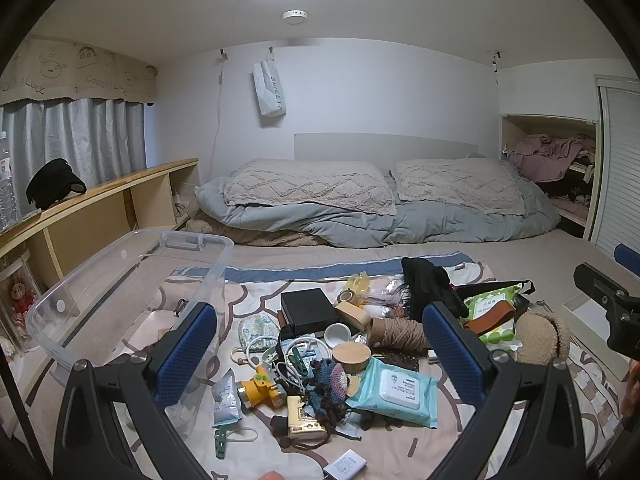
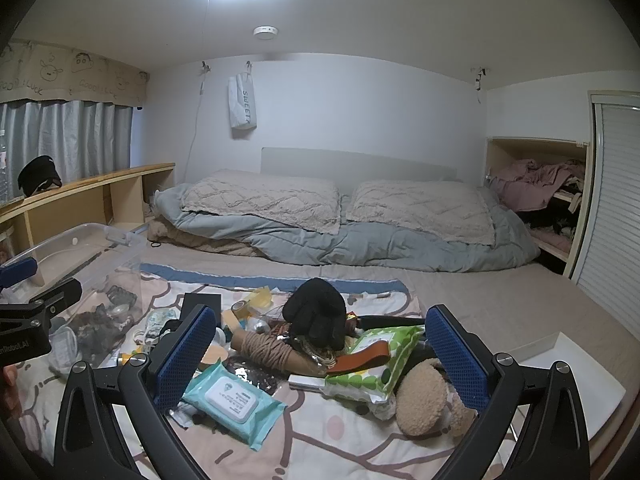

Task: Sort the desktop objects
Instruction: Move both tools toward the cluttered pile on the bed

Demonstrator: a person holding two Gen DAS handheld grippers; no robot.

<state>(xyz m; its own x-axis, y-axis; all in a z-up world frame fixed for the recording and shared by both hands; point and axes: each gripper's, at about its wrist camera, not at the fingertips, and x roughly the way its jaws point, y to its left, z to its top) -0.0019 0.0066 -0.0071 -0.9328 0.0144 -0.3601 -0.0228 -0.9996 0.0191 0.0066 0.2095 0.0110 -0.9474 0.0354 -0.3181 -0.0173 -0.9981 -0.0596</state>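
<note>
**Both tongs wide over the clutter**

The left gripper [image 1: 320, 354] and right gripper [image 2: 322, 354] stand apart, holding nothing. The pile [image 1: 320, 344] lies on the blanket [image 1: 400, 452] near them. A clear bin [image 1: 132, 280] sits left, a white tray [image 2: 568, 364] right.

Two quilted beige pillows [image 1: 308, 184] lie on a folded grey duvet [image 1: 440, 224] by the headboard; a black cap [image 1: 54, 184] sits on the wooden shelf [image 1: 100, 184], grey curtains [image 1: 80, 136] behind
</note>
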